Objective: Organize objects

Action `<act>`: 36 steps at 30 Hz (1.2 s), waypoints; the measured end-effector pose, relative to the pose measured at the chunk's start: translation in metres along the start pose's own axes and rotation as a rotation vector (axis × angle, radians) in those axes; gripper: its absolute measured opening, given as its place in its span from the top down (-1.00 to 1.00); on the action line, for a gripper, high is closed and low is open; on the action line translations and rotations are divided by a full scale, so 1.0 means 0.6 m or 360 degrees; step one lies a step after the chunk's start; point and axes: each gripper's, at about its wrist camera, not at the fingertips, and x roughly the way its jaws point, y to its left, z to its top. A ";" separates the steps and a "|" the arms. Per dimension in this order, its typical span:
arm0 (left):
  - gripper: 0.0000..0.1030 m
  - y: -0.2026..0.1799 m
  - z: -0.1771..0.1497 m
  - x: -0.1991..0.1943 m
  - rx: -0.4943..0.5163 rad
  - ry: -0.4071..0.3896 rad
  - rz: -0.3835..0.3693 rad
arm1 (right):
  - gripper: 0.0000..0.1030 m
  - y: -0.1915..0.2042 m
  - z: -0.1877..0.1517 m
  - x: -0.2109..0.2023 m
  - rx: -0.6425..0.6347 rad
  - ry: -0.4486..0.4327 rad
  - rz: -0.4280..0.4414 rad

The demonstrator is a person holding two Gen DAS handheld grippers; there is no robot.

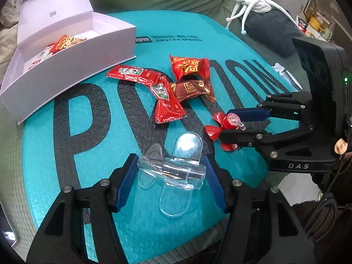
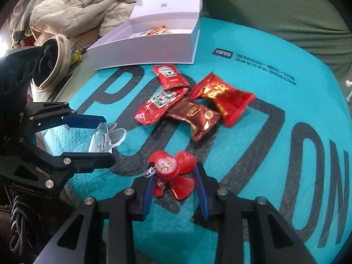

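From the left wrist camera, the left gripper (image 1: 170,176) fills the six o'clock area, its blue pads on either side of a clear plastic clip (image 1: 173,169). The jaws are spread about as wide as the clip, and I cannot tell whether they press it or merely frame it. The clip lies on the teal mat (image 1: 44,165) with big black letters. At three o'clock the right gripper (image 1: 228,124) comes in from the side, jaws set around a small red fan toy (image 1: 222,127). Toward the centre lie two ketchup sachets (image 1: 154,88), a brown chocolate wrapper (image 1: 191,89) and a red candy packet (image 1: 189,66), overlapping in a loose heap. At ten o'clock sits an open white box (image 1: 72,61), lid up, with a few red-printed packets inside.

From the right wrist camera, the right gripper (image 2: 173,189) is at six o'clock, its blue pads flanking the red fan toy (image 2: 171,173); the left pad touches the toy, the right pad stands just beside a blade, so a firm grasp cannot be confirmed. The left gripper (image 2: 96,136) shows at nine o'clock with the clear plastic clip (image 2: 105,138) between its jaws. The ketchup sachets (image 2: 162,96), chocolate wrapper (image 2: 195,114) and candy packet (image 2: 222,96) sit just above centre. The white box (image 2: 154,48) is at twelve o'clock, beside a rumpled beige jacket (image 2: 72,6) at eleven.
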 end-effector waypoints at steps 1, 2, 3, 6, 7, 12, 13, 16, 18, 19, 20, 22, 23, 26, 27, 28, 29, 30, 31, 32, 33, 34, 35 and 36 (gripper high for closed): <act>-0.17 0.000 0.000 0.001 -0.0003 0.0006 0.0008 | 0.31 -0.001 -0.002 -0.001 0.0005 -0.0008 0.0001; -0.17 -0.002 0.001 0.003 -0.0004 0.0012 0.0020 | 0.30 -0.001 -0.004 -0.001 0.0011 -0.0010 0.0005; -0.18 -0.003 0.002 0.004 0.0001 0.0012 0.0029 | 0.25 -0.001 -0.004 -0.001 0.0013 -0.0012 0.0010; -0.27 -0.007 0.001 0.007 0.0027 0.0008 0.0037 | 0.04 0.000 -0.006 -0.003 0.0018 -0.0030 0.0038; -0.29 -0.008 0.000 0.008 0.0038 0.0002 0.0042 | -0.03 0.001 -0.007 -0.001 0.0020 -0.0035 0.0046; -0.41 -0.018 -0.003 0.013 0.0100 -0.0010 0.0078 | -0.10 0.010 -0.009 0.003 -0.0006 -0.0072 0.0031; -0.43 -0.020 -0.004 0.013 0.0113 -0.0012 0.0077 | -0.11 0.010 -0.009 0.003 -0.0015 -0.0077 0.0026; -0.46 -0.026 -0.007 0.016 0.0151 -0.0022 0.0100 | -0.11 0.013 -0.012 0.003 -0.0034 -0.0088 0.0010; -0.38 -0.028 -0.009 0.014 0.0164 -0.0033 0.0121 | -0.11 0.018 -0.014 0.005 -0.0056 -0.0088 -0.0016; -0.26 -0.027 -0.009 0.013 0.0156 -0.0041 0.0132 | -0.08 0.022 -0.014 0.005 -0.0076 -0.0083 -0.0037; -0.16 -0.024 -0.009 0.010 0.0139 -0.0055 0.0145 | -0.01 0.024 -0.014 0.006 -0.0088 -0.0081 -0.0060; -0.16 -0.020 -0.010 0.007 0.0118 -0.0066 0.0104 | 0.29 0.021 -0.014 0.003 -0.0067 -0.0094 -0.0080; -0.16 -0.020 -0.010 0.006 0.0111 -0.0070 0.0082 | 0.31 0.016 -0.014 0.001 -0.0032 -0.0104 -0.0067; -0.15 -0.026 -0.014 0.001 0.0118 -0.0074 0.0070 | 0.34 0.010 -0.011 -0.001 0.0023 -0.0108 -0.0030; -0.15 -0.026 -0.015 -0.001 0.0116 -0.0074 0.0074 | 0.34 0.012 -0.011 -0.002 0.0007 -0.0109 -0.0037; -0.15 -0.027 -0.014 -0.001 0.0110 -0.0072 0.0075 | 0.34 0.014 -0.010 -0.003 -0.0005 -0.0108 -0.0037; -0.15 -0.025 -0.015 -0.003 0.0097 -0.0072 0.0082 | 0.34 0.016 -0.009 -0.004 -0.0010 -0.0108 -0.0038; -0.15 -0.023 -0.015 -0.004 0.0078 -0.0073 0.0094 | 0.34 0.017 -0.008 -0.005 -0.0012 -0.0111 -0.0039; -0.15 -0.021 -0.014 -0.005 0.0065 -0.0076 0.0098 | 0.34 0.018 -0.007 -0.007 -0.0014 -0.0114 -0.0039; -0.15 -0.017 -0.015 -0.009 0.0045 -0.0082 0.0103 | 0.34 0.019 -0.005 -0.008 -0.0015 -0.0117 -0.0039; -0.15 -0.015 -0.015 -0.012 0.0034 -0.0085 0.0107 | 0.34 0.019 -0.003 -0.009 -0.0016 -0.0121 -0.0035; -0.16 -0.013 -0.015 -0.016 0.0021 -0.0090 0.0113 | 0.34 0.022 -0.001 -0.011 -0.0020 -0.0125 -0.0024; -0.15 -0.011 -0.015 -0.021 0.0010 -0.0098 0.0131 | 0.34 0.024 0.002 -0.013 -0.0025 -0.0131 -0.0017; -0.15 -0.010 -0.016 -0.025 0.0005 -0.0103 0.0142 | 0.34 0.027 0.005 -0.016 -0.0033 -0.0139 -0.0011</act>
